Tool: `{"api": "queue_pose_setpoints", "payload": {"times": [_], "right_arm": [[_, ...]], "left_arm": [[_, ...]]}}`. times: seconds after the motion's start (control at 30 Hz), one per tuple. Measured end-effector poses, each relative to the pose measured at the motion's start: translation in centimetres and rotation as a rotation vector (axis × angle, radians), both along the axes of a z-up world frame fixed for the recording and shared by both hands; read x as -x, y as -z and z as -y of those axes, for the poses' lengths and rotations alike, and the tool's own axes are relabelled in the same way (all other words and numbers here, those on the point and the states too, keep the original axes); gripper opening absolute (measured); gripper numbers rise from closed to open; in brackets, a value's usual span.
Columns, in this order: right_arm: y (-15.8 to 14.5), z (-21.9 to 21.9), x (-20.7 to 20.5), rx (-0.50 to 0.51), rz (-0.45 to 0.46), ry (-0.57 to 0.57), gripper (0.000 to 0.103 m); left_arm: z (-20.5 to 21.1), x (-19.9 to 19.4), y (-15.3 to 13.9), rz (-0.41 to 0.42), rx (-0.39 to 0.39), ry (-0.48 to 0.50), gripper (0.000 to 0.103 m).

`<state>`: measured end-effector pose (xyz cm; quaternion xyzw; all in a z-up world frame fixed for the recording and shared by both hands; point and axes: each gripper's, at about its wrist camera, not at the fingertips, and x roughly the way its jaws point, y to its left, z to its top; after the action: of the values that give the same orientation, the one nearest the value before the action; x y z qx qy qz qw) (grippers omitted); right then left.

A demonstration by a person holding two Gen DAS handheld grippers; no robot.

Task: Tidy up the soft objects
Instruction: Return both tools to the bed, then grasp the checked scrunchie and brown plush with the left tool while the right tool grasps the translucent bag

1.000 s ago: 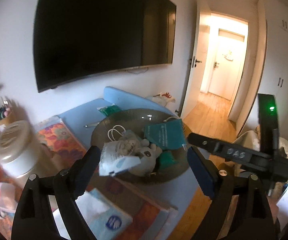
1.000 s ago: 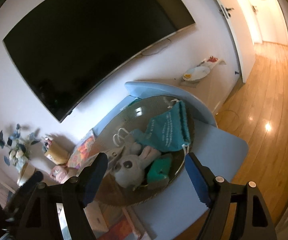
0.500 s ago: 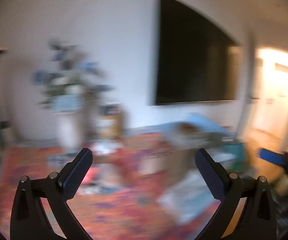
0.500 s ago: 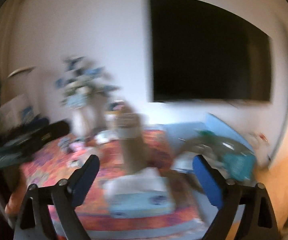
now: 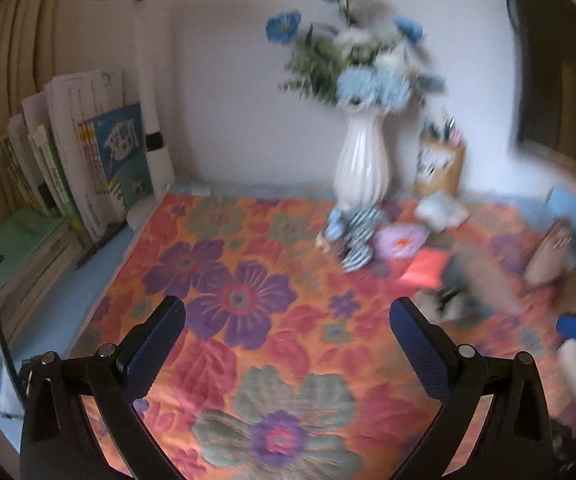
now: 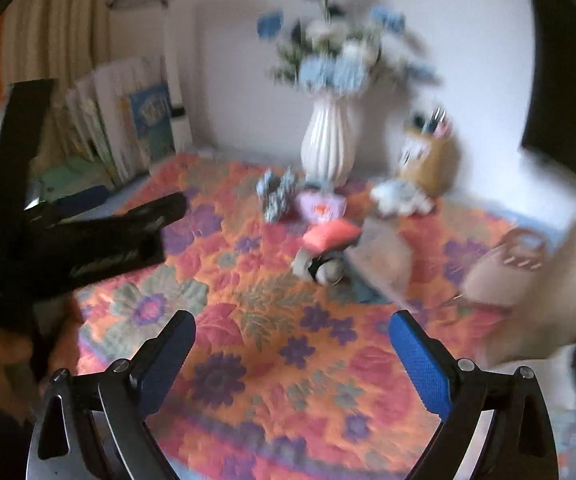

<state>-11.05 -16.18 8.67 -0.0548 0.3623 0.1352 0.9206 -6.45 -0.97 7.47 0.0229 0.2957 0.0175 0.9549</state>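
Note:
Soft items lie on the floral cloth (image 5: pixel 247 304) near the vase: a blue-and-white striped soft toy (image 5: pixel 354 236) (image 6: pixel 279 194), a lilac pouch (image 5: pixel 402 240) (image 6: pixel 322 206), a pink-red pad (image 5: pixel 424 270) (image 6: pixel 330 236) and a white fluffy piece (image 6: pixel 402 196). A beige drawstring bag (image 6: pixel 504 272) lies further right. My left gripper (image 5: pixel 288 340) is open and empty above the cloth. My right gripper (image 6: pixel 292 354) is open and empty too. The views are blurred.
A white vase (image 5: pixel 362 164) (image 6: pixel 328 146) of blue flowers and a brown pen holder (image 5: pixel 442 164) stand at the wall. Books (image 5: pixel 87 168) and a white lamp (image 5: pixel 147 92) stand at the left. The left gripper's body (image 6: pixel 67 240) shows at left in the right wrist view.
Both grippers have swung left, away from the round basket of soft items toward the floral cloth, vase and books. Both stayed open and empty.

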Motion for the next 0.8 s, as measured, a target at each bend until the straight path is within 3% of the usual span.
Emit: {"api": "queue_pose_setpoints", "payload": {"times": [0.13, 0.27, 0.4, 0.57, 0.63, 0.8], "right_arm": [[3.8, -0.6, -3.9, 0.04, -0.049, 0.053, 0.097], [6.3, -0.7, -6.0, 0.069, -0.092, 0.079, 0.097], [6.2, -0.4, -5.7, 0.049, -0.101, 0.054, 0.098], [8.0, -0.1, -6.8, 0.065, -0.222, 0.102, 0.103], [8.0, 0.1, -6.8, 0.057, -0.222, 0.103, 0.103], [8.0, 0.1, -6.7, 0.061, -0.219, 0.104, 0.103]], "left_arm": [[-0.6, -2.0, 2.4, -0.03, -0.057, 0.0, 0.102], [-1.0, -3.0, 3.8, -0.077, -0.034, 0.013, 0.102], [-1.0, -3.3, 4.2, -0.107, -0.028, -0.006, 0.102], [-1.5, -4.4, 5.3, -0.187, 0.0, -0.012, 0.102], [-1.5, -4.8, 5.7, -0.221, 0.0, -0.017, 0.102], [-0.2, -5.9, 6.8, -0.308, -0.11, -0.054, 0.102]]}}
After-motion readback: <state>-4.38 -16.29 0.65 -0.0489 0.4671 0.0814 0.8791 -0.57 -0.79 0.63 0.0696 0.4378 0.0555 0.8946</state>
